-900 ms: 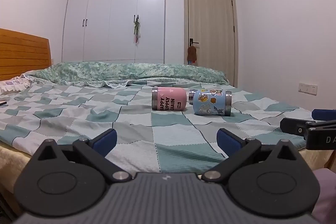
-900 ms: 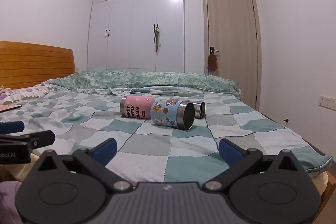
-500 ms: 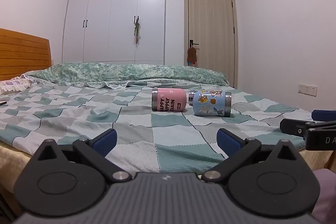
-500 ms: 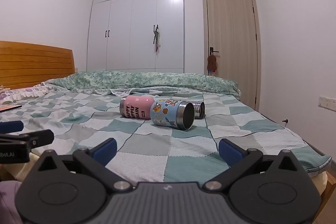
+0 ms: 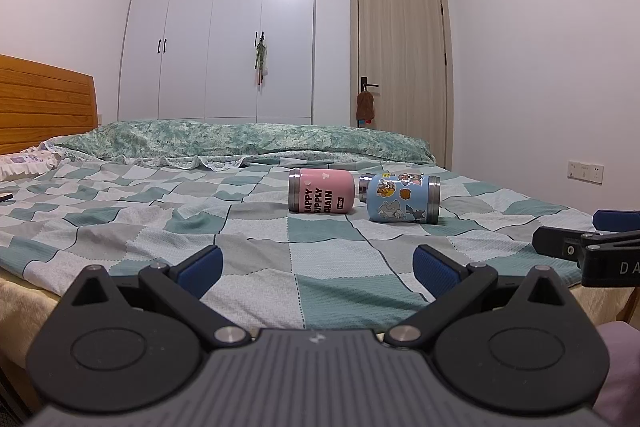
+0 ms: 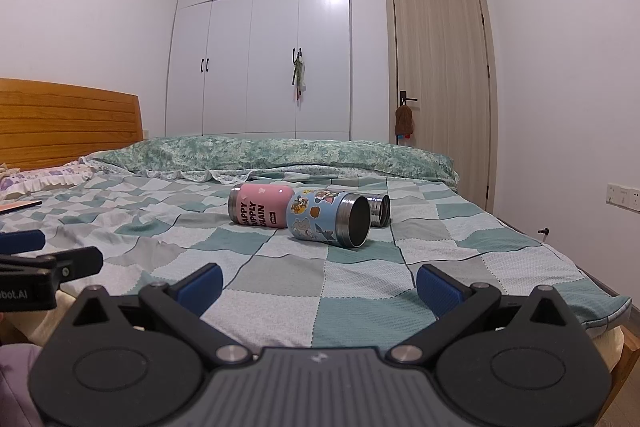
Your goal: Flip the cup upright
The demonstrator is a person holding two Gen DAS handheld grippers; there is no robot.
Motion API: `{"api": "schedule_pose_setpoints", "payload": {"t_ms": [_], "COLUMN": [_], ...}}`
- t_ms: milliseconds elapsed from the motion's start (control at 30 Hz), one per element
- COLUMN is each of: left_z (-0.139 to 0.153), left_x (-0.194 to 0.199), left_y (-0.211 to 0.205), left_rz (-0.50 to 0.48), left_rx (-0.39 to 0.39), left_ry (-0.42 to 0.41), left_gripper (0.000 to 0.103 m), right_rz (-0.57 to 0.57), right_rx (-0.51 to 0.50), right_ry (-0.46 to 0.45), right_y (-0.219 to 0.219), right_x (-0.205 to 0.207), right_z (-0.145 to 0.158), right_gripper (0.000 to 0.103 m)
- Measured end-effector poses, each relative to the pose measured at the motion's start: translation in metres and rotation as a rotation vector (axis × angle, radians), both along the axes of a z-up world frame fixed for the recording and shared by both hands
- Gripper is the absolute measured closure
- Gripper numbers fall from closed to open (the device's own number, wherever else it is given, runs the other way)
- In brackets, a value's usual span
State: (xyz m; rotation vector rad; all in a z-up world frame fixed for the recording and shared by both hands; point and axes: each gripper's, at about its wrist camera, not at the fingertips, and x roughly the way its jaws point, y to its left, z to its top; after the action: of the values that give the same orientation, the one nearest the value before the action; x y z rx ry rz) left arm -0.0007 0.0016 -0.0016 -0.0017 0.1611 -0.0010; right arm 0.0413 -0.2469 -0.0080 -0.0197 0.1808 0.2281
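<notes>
A pink cup (image 5: pixel 322 191) and a blue sticker-covered cup (image 5: pixel 402 199) lie on their sides next to each other on the checked bedspread (image 5: pixel 240 227). A third steel cup (image 6: pixel 380 209) lies behind the blue one (image 6: pixel 326 219), whose open mouth faces right; the pink cup (image 6: pixel 260 206) lies to its left. My left gripper (image 5: pixel 316 269) is open and empty at the near bed edge, well short of the cups. My right gripper (image 6: pixel 318 285) is open and empty, also near the bed edge. Each gripper shows at the side of the other's view.
A wooden headboard (image 5: pixel 44 103) and pillows are at the left. A green duvet (image 5: pixel 240 143) is bunched along the far side. White wardrobes (image 5: pixel 224 27) and a closed door (image 5: pixel 400 59) stand behind the bed.
Both views have tilted slightly, so the cups sit a little higher in the frames. The cups have not moved and both grippers stay open.
</notes>
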Motion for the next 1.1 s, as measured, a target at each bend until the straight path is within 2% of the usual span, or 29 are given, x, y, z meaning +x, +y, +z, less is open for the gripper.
{"api": "schedule_pose_setpoints", "payload": {"t_ms": [1100], "left_z": [0.0006], "left_x": [0.0006], "left_y": [-0.0016], "left_rz": [0.000], "left_rx": [-0.006], "left_ry": [-0.004], "left_gripper": [0.000], "right_rz": [-0.001], "right_rx": [-0.003], "right_ry": [0.000], "right_y": [0.0010], "right_x": [-0.0004], "right_z": [-0.0019], "right_gripper": [0.000]}}
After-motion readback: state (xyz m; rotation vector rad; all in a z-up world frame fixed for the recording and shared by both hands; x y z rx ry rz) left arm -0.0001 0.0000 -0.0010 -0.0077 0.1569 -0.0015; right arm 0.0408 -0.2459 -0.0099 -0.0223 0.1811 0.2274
